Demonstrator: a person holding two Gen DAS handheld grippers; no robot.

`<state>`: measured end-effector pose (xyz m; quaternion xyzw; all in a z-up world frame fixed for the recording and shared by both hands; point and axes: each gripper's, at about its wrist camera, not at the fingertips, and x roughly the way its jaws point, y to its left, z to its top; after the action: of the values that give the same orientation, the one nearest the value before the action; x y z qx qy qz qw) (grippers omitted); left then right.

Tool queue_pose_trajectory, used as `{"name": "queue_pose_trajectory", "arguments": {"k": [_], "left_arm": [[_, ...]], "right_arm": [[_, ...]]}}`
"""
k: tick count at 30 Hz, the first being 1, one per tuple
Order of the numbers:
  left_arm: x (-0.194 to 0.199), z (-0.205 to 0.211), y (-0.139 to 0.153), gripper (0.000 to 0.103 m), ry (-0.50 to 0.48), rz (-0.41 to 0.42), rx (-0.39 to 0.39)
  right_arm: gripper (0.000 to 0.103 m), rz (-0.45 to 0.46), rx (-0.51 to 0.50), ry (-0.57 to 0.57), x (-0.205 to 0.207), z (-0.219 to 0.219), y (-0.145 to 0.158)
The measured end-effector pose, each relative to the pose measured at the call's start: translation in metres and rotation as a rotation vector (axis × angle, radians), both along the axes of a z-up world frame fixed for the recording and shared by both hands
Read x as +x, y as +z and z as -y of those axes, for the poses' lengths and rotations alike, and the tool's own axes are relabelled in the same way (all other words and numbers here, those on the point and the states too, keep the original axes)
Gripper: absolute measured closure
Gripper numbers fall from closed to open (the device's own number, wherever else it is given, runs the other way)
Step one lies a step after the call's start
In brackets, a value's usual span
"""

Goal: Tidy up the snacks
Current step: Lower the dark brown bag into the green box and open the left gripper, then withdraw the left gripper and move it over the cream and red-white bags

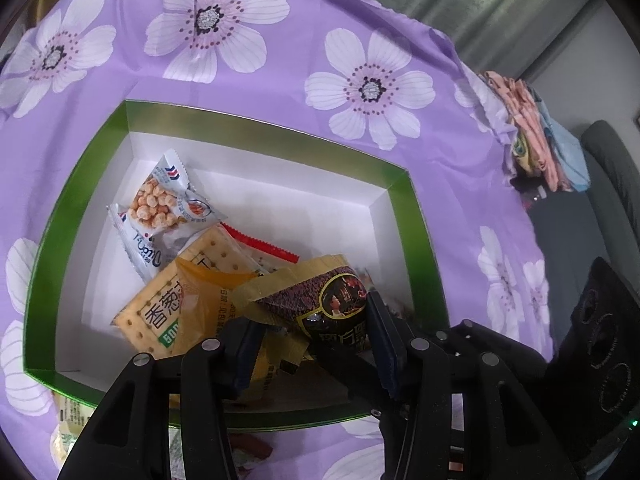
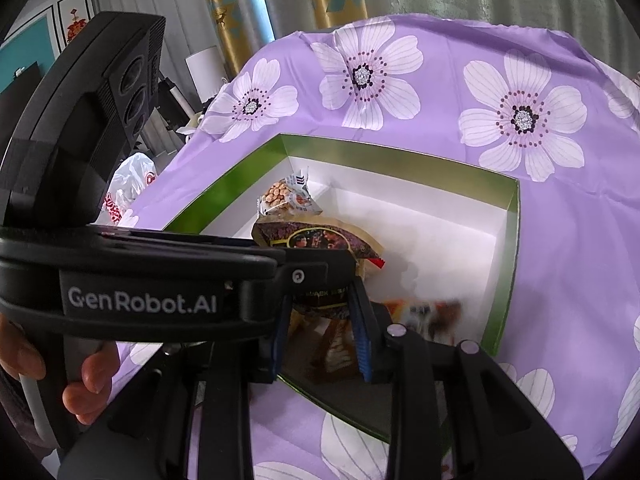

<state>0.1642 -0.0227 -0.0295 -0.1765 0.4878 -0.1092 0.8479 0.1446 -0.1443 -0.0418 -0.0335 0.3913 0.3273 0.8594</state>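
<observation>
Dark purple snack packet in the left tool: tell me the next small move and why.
Probably open the left tool and let go: the dark purple snack packet it grips already sits inside the green box, on top of the cracker packet.

Right tongs [image 2: 322,332] clamped on dark snack packet [image 2: 320,300] inside green-rimmed box [image 2: 400,156].

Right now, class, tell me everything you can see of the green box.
The green box is a shallow, open-topped rectangular carton, apparently glossy card: green rim and walls, plain white inside. It sits flat on the purple flowered cloth. Snack packets are heaped at its near-left side, leaving the far right floor bare. Both grippers reach over its near edge.
</observation>
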Motion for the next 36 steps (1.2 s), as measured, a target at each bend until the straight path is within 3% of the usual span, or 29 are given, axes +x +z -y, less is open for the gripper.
{"name": "queue_pose_trajectory", "arguments": {"k": [6, 8, 13, 15, 19, 25, 36], "left_arm": [[-0.005, 0.007, 0.008, 0.032, 0.012, 0.013, 0.088], [-0.010, 0.008, 0.013, 0.031, 0.015, 0.029, 0.112], [-0.026, 0.013, 0.032, 0.030, 0.035, 0.080, 0.184], [-0.036, 0.014, 0.040, 0.020, 0.045, 0.106, 0.215], [-0.057, 0.015, 0.053, 0.020, 0.057, 0.151, 0.245], [-0.089, 0.019, 0.071, 0.020, 0.066, 0.201, 0.268], [-0.149, 0.018, 0.095, 0.020, 0.102, 0.283, 0.268]], "right_arm": [[0.055, 0.031, 0.002, -0.011, -0.008, 0.007, 0.012], [0.055, 0.048, -0.002, -0.015, -0.013, 0.010, 0.017], [0.043, 0.072, 0.011, -0.034, -0.029, 0.023, 0.028], [0.039, 0.085, 0.027, -0.044, -0.037, 0.029, 0.034], [0.027, 0.105, 0.066, -0.059, -0.054, 0.042, 0.047], [0.019, 0.144, 0.096, -0.060, -0.085, 0.055, 0.064], [0.018, 0.180, 0.112, -0.028, -0.132, 0.065, 0.080]]}}
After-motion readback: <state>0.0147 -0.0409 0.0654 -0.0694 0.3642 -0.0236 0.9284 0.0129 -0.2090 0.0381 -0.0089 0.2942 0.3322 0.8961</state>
